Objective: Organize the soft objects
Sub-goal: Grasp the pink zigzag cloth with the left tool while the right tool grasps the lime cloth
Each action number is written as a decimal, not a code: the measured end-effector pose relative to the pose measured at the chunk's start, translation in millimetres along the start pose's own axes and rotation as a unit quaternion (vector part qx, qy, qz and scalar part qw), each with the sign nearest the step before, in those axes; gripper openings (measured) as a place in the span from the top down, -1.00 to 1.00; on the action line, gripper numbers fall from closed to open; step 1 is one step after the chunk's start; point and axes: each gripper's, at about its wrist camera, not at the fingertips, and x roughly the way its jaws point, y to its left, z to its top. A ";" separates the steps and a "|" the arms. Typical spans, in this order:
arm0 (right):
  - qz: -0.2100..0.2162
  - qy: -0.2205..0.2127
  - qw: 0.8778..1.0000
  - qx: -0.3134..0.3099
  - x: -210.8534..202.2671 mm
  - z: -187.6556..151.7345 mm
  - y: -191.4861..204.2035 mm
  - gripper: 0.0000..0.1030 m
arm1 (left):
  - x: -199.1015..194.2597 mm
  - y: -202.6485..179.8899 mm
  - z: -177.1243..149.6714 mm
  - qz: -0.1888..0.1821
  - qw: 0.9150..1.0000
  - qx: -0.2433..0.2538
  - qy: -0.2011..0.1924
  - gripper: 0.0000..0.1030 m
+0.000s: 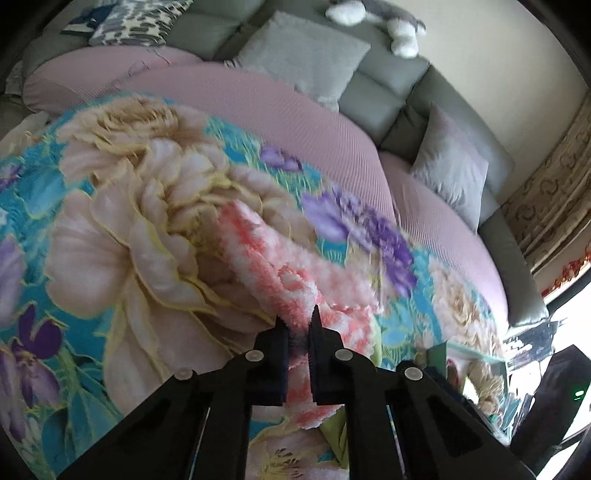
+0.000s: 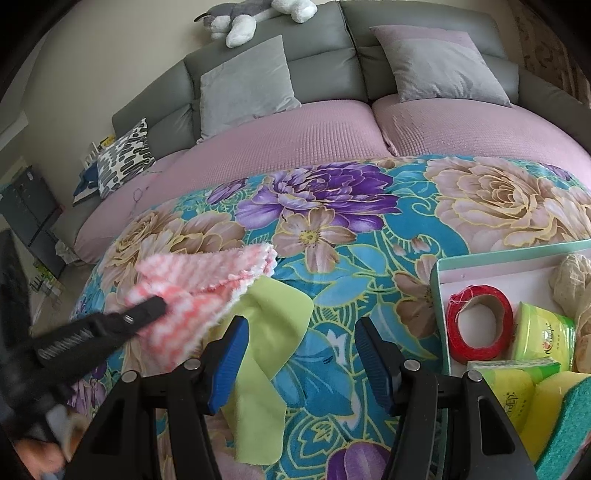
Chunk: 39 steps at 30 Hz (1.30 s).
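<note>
My left gripper (image 1: pixel 298 321) pinches the pink towel (image 1: pixel 291 280) tightly to lift it off the blanket (image 2: pixel 332 236). My right gripper (image 2: pixel 299 332) stands wide open, empty; the green cloth (image 2: pixel 273 306) lies just left of it.

My left tool (image 2: pixel 157 304) is closing on the fluffy towel (image 2: pixel 207 280), which is lying on the blanket (image 2: pixel 332 258) spread over the sofa seat (image 2: pixel 295 136). The thin cloth (image 2: pixel 266 332) is lying just right of the towel, touching it and partly tucked under its edge, running toward me between the fingers of my right tool (image 2: pixel 299 354), whose jaws are standing apart. The tray (image 2: pixel 439 295) is sitting to the right on the blanket, holding a tape roll (image 2: pixel 480 325) and tissue packs (image 2: pixel 543 332). Cushions (image 2: pixel 247 85) are leaning behind against the backrest (image 2: pixel 321 66), with a plush toy (image 2: pixel 255 14) lying on top.
</note>
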 end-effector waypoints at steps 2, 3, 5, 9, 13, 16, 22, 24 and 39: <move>0.004 0.004 1.000 -0.006 1.9 -1.3 3.3 -0.23 | -11.6 3.2 3.9 0.009 1.000 -0.002 -0.020 0.84; 0.005 0.006 1.000 -0.009 2.8 -1.9 4.6 -0.23 | -19.8 6.3 6.5 0.018 0.999 -0.005 -0.033 0.84; 0.011 0.011 1.000 -0.016 5.6 -3.6 8.5 -0.23 | -30.9 11.0 10.7 0.032 0.998 -0.010 -0.053 0.84; 0.023 0.031 0.999 -0.029 16.2 -9.5 17.9 -0.23 | -49.8 23.1 17.0 0.055 0.995 -0.023 -0.085 0.84; 0.034 0.044 0.997 -0.047 22.5 -14.8 28.2 -0.23 | -61.6 32.9 18.3 0.076 0.991 -0.033 -0.104 0.84; 0.039 0.055 0.996 -0.060 27.7 -18.8 36.2 -0.23 | -67.4 42.2 18.5 0.085 0.989 -0.044 -0.109 0.84; 0.044 0.069 0.993 -0.080 33.5 -24.9 48.0 -0.23 | -68.2 48.6 17.6 0.092 0.989 -0.050 -0.106 0.84; 0.043 0.074 0.993 -0.087 35.6 -26.5 51.2 -0.23 | -67.1 48.6 17.4 0.091 0.989 -0.050 -0.104 0.84; 0.000 0.079 0.988 -0.130 38.3 -33.2 60.3 0.16 | -65.0 49.7 16.2 0.094 0.989 -0.053 -0.097 0.83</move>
